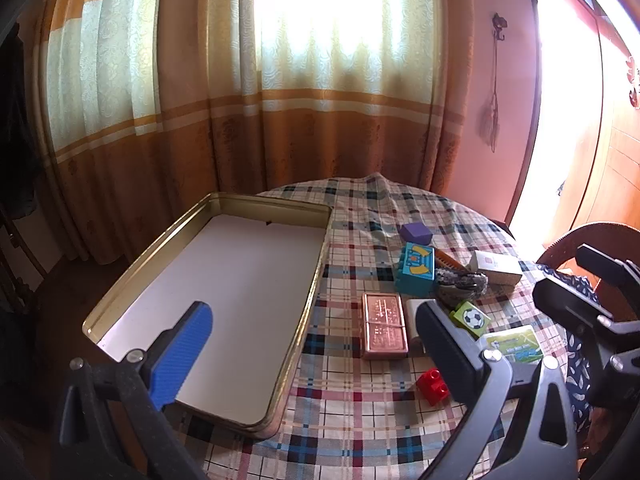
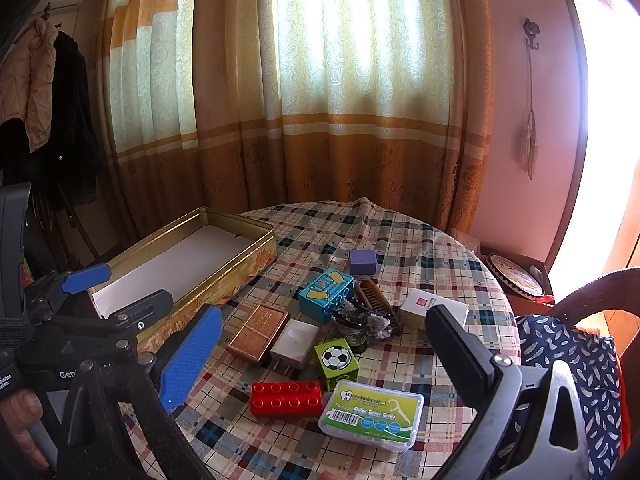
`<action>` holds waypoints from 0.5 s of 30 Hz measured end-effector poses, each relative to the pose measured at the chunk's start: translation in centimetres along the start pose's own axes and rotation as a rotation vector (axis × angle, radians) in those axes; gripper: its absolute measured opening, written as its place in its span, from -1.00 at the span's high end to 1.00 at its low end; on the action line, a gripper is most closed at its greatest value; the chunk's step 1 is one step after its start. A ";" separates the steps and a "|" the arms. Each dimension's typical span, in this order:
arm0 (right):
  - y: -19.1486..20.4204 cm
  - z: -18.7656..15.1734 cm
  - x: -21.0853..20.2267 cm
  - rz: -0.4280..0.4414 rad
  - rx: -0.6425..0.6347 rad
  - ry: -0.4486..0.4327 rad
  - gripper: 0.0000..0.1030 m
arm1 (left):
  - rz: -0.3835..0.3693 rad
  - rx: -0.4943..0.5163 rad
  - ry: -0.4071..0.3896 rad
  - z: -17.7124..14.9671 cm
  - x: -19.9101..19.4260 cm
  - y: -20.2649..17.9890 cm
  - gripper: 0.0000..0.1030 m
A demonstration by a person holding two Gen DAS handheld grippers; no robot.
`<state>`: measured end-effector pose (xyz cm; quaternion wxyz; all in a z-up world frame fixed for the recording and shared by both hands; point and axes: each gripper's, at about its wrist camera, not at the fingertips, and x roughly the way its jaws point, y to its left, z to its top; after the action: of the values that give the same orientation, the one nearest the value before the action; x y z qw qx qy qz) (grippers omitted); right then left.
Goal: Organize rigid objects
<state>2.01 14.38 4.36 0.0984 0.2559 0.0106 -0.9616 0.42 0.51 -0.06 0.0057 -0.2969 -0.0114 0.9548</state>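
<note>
A gold tin tray (image 1: pixel 317 285) with a white liner lies open and empty at the table's left; it also shows in the right wrist view (image 2: pixel 224 276). Beside it lie a copper case (image 1: pixel 384 326) (image 2: pixel 258 332), a white plug (image 2: pixel 295 343), a teal block (image 2: pixel 326 294), a green football block (image 2: pixel 336 362), a red brick (image 2: pixel 286 399), a floss-pick box (image 2: pixel 372 414), a purple cube (image 2: pixel 363 262), a comb (image 2: pixel 374 298) and a white box (image 2: pixel 434 308). My left gripper (image 1: pixel 316 344) is open over the tray's near edge. My right gripper (image 2: pixel 324 350) is open above the cluster.
The round table has a plaid cloth (image 2: pixel 360 228). Curtains (image 2: pixel 320 100) hang behind it. A chair back (image 2: pixel 592 300) with a patterned cushion stands at the right. Coats (image 2: pixel 44 112) hang at the left. A dark crumpled item (image 2: pixel 360 322) lies among the objects.
</note>
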 end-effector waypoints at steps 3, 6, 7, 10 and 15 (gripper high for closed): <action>0.0 0.0 0.0 0.000 -0.001 0.001 -0.99 | 0.002 -0.001 0.000 0.1 -0.1 0.2 -1.00; 0.0 0.0 0.0 0.000 0.000 0.002 -0.99 | 0.001 0.004 0.001 0.0 0.1 -0.2 -1.00; 0.0 -0.1 0.0 0.001 0.000 0.001 -0.99 | 0.001 0.005 0.001 0.0 0.1 -0.3 -1.00; 0.0 0.0 0.0 0.001 0.000 0.003 -0.99 | 0.001 0.007 0.000 0.0 0.0 -0.3 -1.00; 0.0 -0.1 0.0 0.000 0.000 0.003 -0.99 | 0.002 0.005 0.001 0.0 0.1 -0.1 -1.00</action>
<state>2.05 14.39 4.28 0.0986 0.2575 0.0109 -0.9612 0.37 0.65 -0.15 0.0054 -0.2971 -0.0087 0.9548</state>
